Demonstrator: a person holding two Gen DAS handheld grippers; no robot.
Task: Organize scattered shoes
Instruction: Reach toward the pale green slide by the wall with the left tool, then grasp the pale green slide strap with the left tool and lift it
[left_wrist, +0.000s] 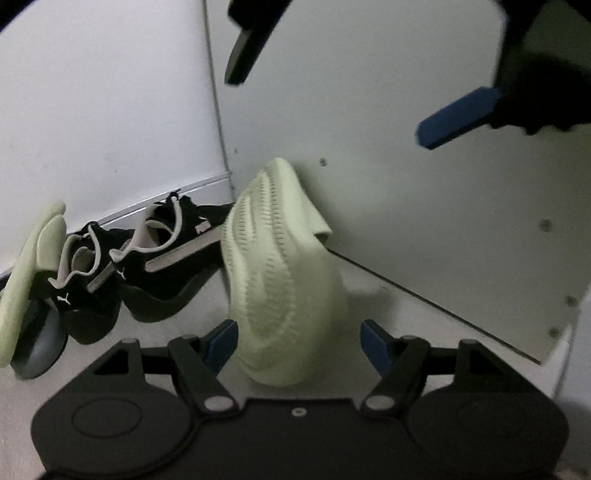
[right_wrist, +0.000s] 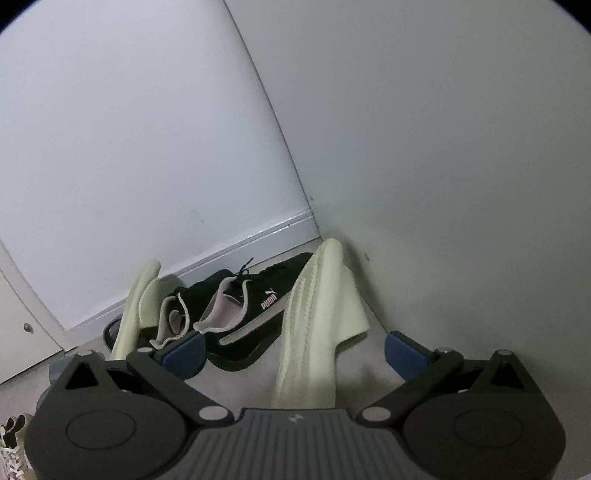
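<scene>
Now, at the floor (right_wrist: 236, 373) corner where baseboard meets the white side panel (left_wrist: 461, 221), you are working on the pale green ribbed foam slipper (left_wrist: 284, 280), which stands on edge against that panel beside the pair of black suede sneakers with pink lining (right_wrist: 255, 310). Your left gripper (left_wrist: 299, 343) stands half open with the slipper's end between its blue pads, no pressure evident; your right gripper (right_wrist: 295, 347) is wide and empty astride it. Judged next: close on the slipper and lay it flat beside its mate (right_wrist: 136, 306), leaning beyond the sneakers.
</scene>
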